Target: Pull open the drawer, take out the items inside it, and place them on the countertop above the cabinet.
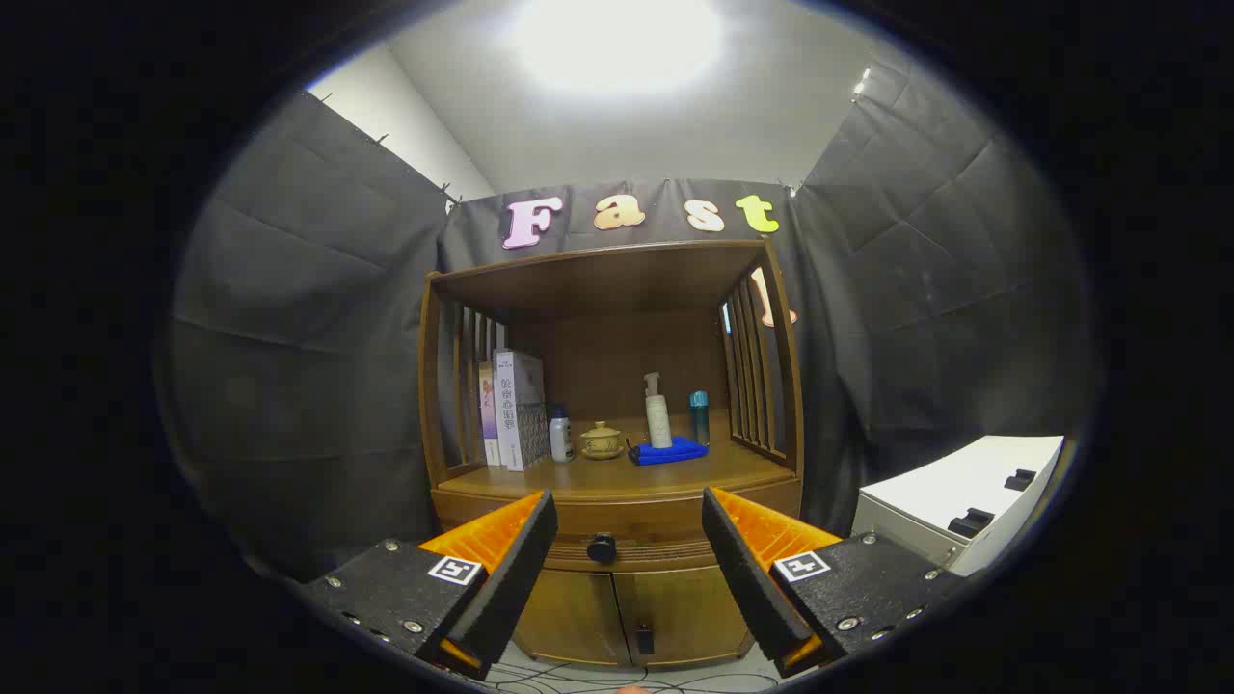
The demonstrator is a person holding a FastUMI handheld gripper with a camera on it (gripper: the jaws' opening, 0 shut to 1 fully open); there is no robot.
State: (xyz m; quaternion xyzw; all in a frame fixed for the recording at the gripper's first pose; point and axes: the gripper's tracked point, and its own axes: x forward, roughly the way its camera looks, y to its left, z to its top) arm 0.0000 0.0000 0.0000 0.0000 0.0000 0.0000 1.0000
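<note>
1. Left of centre in the frame, books stand on the surface beside a small bottle and a lidded cup.
2. At lower centre, the drawer appears closed; its knob sits just ahead of the hand-held gripper, whose fingers are spread wide and hold nothing.
3. Nothing is done yet: opening, emptying and placing remain.
4. Right of centre, a pump bottle stands on a blue cloth.
5. The drawer's contents are hidden.

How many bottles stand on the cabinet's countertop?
3: a small white bottle beside the books, a pump bottle on the blue cloth, a teal bottle right of it. Others may hide behind.
</note>
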